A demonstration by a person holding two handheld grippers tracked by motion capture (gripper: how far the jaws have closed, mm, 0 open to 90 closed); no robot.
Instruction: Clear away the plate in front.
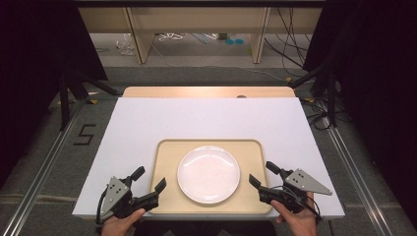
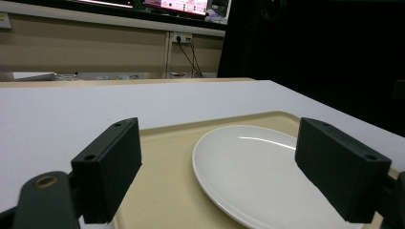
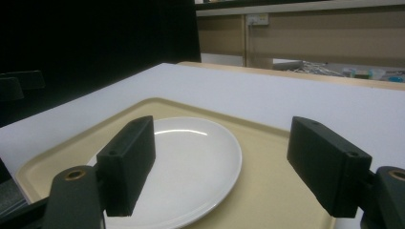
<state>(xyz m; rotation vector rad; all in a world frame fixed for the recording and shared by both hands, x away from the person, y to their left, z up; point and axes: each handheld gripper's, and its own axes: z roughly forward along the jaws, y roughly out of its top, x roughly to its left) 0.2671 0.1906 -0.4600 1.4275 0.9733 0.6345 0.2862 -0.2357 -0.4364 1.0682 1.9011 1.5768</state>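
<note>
- Your left gripper [image 1: 150,178] sits at the tray's [image 1: 167,152] left edge, jaws wide apart, gripping nothing.
- Your right gripper [image 1: 262,173] sits at its right edge, jaws equally spread.
- Between them, the plate [image 1: 208,174] lies centred in the tray.

plate [image 2: 248,176] cut off below, tray [image 3: 267,191] likewise
</note>
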